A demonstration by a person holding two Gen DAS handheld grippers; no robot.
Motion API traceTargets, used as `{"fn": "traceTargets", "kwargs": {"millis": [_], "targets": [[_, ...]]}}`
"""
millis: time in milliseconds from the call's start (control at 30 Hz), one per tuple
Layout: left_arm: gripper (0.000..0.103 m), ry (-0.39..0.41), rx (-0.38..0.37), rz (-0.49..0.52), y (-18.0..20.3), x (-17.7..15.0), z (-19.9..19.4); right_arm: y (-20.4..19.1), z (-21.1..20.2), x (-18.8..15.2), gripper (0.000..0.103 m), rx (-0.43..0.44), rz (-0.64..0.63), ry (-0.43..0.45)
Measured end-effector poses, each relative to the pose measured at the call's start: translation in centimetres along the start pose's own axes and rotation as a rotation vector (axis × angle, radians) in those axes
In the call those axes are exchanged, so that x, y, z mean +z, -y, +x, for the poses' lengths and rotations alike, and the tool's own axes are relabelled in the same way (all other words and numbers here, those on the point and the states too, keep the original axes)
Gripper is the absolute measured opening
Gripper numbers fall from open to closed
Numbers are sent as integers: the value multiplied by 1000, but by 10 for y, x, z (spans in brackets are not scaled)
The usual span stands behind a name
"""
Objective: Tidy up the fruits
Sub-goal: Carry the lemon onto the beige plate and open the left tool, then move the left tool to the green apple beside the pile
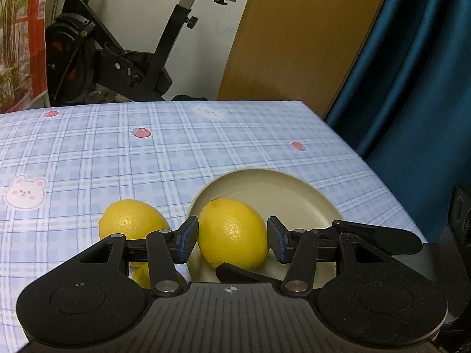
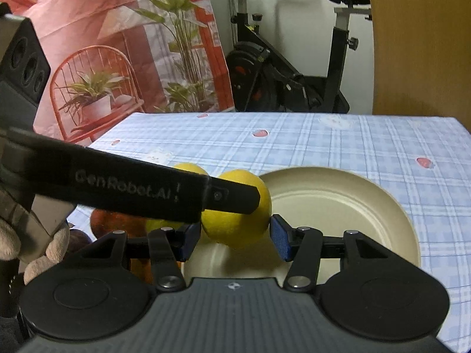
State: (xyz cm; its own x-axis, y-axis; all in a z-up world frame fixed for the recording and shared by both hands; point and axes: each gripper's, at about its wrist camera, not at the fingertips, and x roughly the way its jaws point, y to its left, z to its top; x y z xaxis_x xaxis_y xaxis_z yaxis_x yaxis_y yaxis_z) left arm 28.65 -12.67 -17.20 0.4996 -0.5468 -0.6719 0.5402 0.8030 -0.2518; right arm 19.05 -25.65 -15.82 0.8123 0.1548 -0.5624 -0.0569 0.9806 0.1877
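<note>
Left tongs (image 1: 232,239) grip a lemon (image 1: 232,232), partly hiding another lemon (image 1: 132,220).

Table (image 1: 176,153): covered by a blue plaid cloth printed with strawberries and bears.
Plate (image 1: 282,188): cream, empty at its far side, lying on the cloth near the table's right edge.
Lemon (image 1: 132,220): on the cloth just left of the plate (not on it).
Brown fruit (image 2: 112,220): low at the left in the right wrist view, mostly hidden; whether it touches the cloth cannot be told.
</note>
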Motion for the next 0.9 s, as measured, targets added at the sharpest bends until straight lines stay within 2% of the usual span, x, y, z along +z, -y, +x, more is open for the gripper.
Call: {"fn": "traceTargets", "kwargs": {"millis": [233,467,600,900], "targets": [[53,-7,31,23,-2,0,9,-3,6,4,52,-8,-13,11],[55,25,68,14,3,-1,-10,-4,-1,1,52,-25,-8,3],[55,70,75,18,3,-2,-37,-7,-17,-1,53,-32,-5,27],[55,160,137,-49,1,-27,-93,-15,-58,-13,53,-54,15,89]]}}
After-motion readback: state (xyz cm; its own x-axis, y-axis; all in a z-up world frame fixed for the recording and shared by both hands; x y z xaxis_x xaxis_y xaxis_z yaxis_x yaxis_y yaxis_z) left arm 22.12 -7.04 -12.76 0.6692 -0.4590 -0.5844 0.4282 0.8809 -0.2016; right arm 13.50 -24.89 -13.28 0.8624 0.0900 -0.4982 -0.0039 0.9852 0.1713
